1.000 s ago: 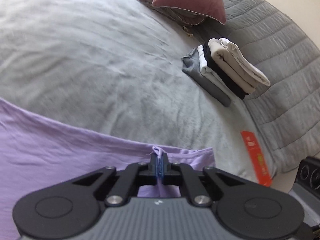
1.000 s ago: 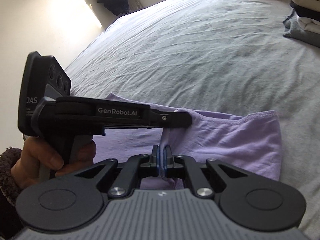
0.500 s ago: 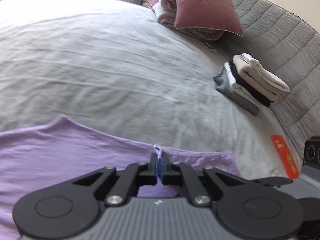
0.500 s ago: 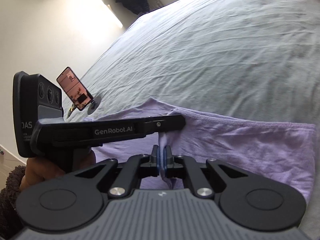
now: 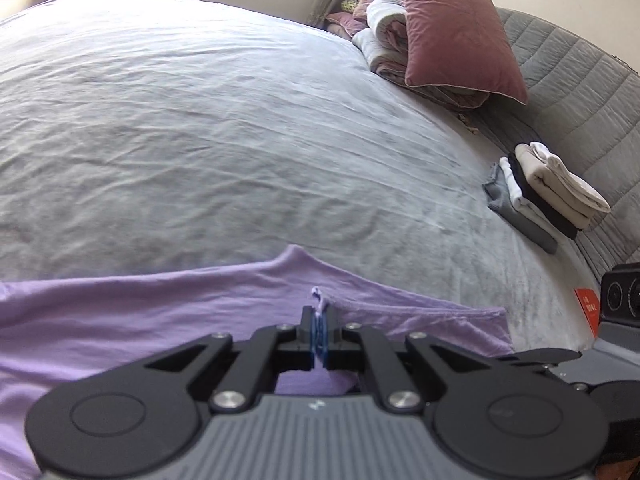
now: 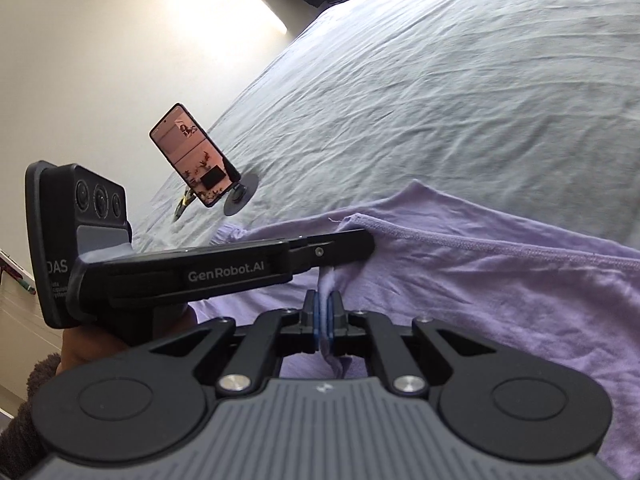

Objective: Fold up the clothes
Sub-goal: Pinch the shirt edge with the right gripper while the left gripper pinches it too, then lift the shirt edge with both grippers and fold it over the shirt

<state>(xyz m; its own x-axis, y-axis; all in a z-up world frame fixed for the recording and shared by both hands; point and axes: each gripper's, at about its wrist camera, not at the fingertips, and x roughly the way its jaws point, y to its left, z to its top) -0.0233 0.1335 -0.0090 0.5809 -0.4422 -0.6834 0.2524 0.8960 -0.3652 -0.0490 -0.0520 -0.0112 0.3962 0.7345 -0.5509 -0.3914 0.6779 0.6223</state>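
Note:
A lilac garment [image 5: 160,320] lies on the grey bed sheet [image 5: 240,140]. My left gripper [image 5: 319,330] is shut on a pinch of its hemmed edge. My right gripper [image 6: 329,320] is shut on another pinch of the same lilac garment [image 6: 500,292], close beside the left one. In the right wrist view the left gripper [image 6: 360,245] reaches in from the left, its tip on the fabric just above my right fingertips. A hand holds its handle at the lower left.
A stack of folded clothes [image 5: 548,196] sits at the bed's right side by the grey quilted headboard [image 5: 580,92]. A dusky pink pillow [image 5: 456,32] lies on bundled bedding. A phone on a stand [image 6: 196,156] stands on the sheet. A red tag [image 5: 587,312] lies near the edge.
Both grippers have swung left across the bed with the lilac edge still pinched. The pillow and the phone have come into view; the folded stack has slid right.

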